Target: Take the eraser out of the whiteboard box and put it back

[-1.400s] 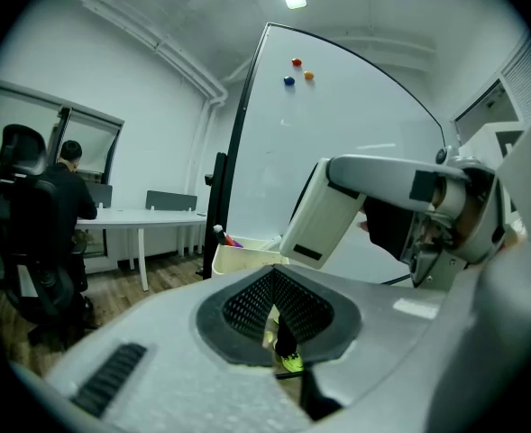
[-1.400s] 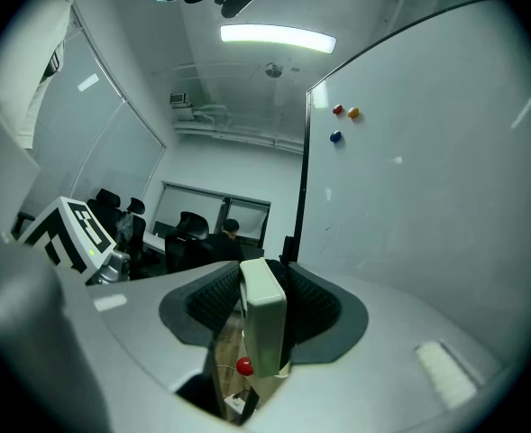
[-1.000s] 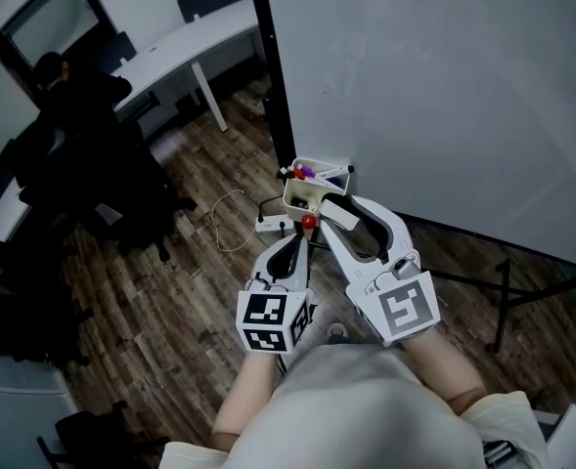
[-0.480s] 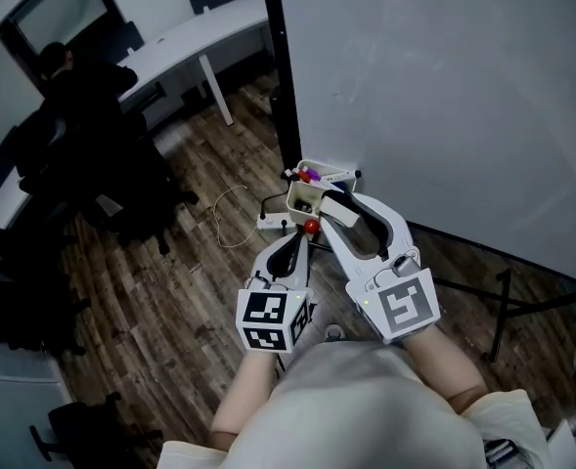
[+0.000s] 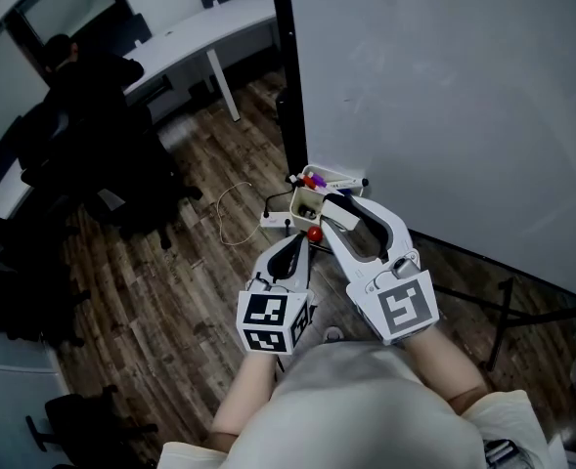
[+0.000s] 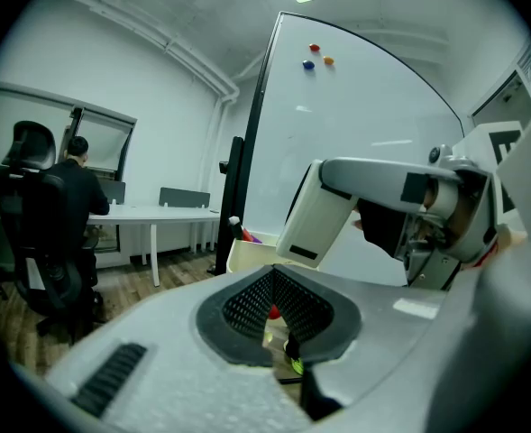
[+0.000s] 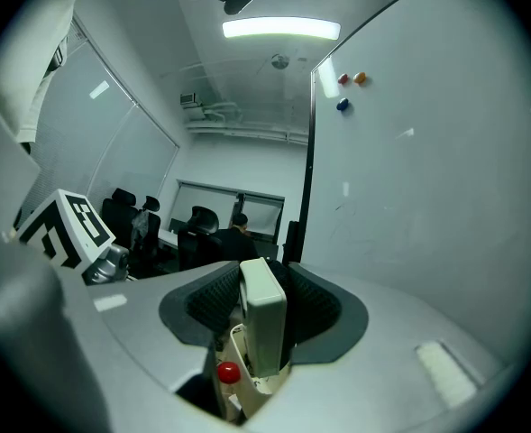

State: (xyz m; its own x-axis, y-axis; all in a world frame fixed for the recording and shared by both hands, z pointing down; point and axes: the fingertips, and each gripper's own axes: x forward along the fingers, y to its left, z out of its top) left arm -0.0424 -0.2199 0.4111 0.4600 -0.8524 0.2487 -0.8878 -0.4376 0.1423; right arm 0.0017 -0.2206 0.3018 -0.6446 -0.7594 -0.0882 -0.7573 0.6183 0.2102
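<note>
The right claw [image 5: 334, 209] is clenched about halfway on the eraser [image 7: 263, 325], held upright on edge just over the box [image 5: 299, 203] at the foot of the whiteboard [image 5: 444, 96]. The left claw [image 6: 272, 312] is closed on nothing, just beside and below the right. Only the right gripper view shows the pads pressing both eraser faces, only the left gripper view shows a seated person [image 6: 71, 188], and against a second ago the grip is unchanged, eraser still outside the box.
</note>
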